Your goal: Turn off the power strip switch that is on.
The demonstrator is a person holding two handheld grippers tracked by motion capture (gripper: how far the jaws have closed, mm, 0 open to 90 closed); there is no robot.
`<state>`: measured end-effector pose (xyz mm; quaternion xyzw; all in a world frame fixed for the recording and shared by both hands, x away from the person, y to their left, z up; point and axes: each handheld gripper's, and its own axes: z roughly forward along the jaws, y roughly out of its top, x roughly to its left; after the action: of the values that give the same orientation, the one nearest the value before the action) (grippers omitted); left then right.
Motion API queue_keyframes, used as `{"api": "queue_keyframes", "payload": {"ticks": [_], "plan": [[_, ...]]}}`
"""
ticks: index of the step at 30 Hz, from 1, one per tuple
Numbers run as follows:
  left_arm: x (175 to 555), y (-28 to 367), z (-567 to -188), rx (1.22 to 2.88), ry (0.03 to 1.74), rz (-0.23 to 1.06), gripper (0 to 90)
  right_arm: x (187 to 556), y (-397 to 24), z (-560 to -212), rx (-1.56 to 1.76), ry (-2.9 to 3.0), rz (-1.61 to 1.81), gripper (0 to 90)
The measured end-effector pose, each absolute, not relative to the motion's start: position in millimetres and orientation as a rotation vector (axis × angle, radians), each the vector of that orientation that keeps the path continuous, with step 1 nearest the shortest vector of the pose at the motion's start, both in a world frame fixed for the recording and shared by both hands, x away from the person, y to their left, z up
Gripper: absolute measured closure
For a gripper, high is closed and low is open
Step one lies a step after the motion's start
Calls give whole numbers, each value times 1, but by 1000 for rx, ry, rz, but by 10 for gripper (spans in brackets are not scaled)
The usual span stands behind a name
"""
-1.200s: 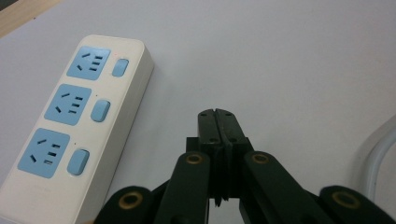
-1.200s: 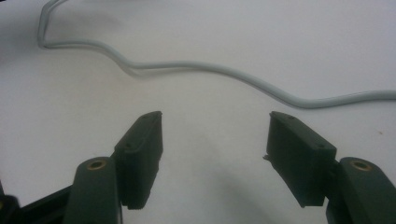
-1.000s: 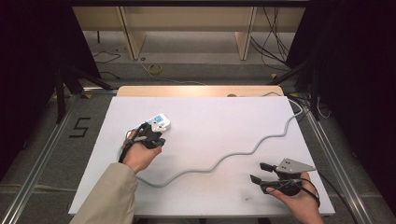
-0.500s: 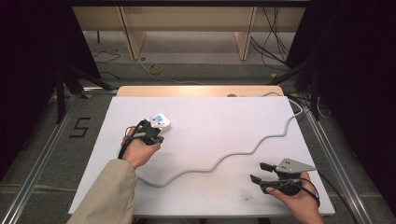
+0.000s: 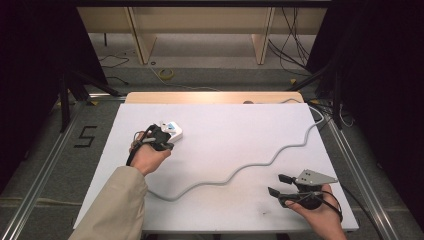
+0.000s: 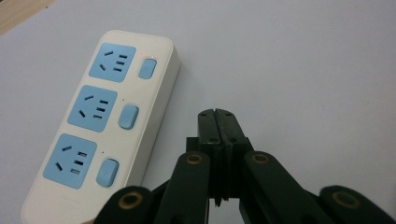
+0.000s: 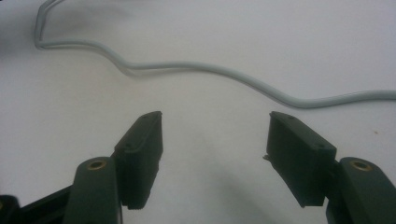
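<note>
A white power strip (image 5: 173,131) with three blue sockets and three blue switches (image 6: 129,116) lies on the white table top (image 5: 225,125). Its grey cable (image 5: 250,167) snakes across the top to the far right edge. My left gripper (image 5: 161,138) is shut with nothing in it. In the left gripper view, its closed tips (image 6: 218,116) hover just right of the strip's (image 6: 100,126) long side, level with the middle switch. My right gripper (image 5: 278,184) rests at the near right with its jaws wide apart and nothing between them (image 7: 215,144). The cable (image 7: 210,69) runs ahead of them.
A wooden strip (image 5: 210,97) borders the table's far edge. Metal rails (image 5: 45,165) run along both sides, and a "5" (image 5: 86,136) is marked on the floor at left. Shelf legs and loose cables (image 5: 165,74) lie on the floor beyond.
My left gripper has edged a little forward, closer to the power strip. The right gripper and the cable have stayed put.
</note>
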<state>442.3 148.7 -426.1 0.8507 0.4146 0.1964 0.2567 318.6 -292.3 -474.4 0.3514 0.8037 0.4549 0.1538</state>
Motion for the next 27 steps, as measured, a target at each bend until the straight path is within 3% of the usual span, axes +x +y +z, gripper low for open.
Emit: {"api": "queue_keyframes", "payload": {"ticks": [27], "plan": [[467,152,-427,2346,1165,523,899,319,-293,-475,1012,2304,1303,372]]}}
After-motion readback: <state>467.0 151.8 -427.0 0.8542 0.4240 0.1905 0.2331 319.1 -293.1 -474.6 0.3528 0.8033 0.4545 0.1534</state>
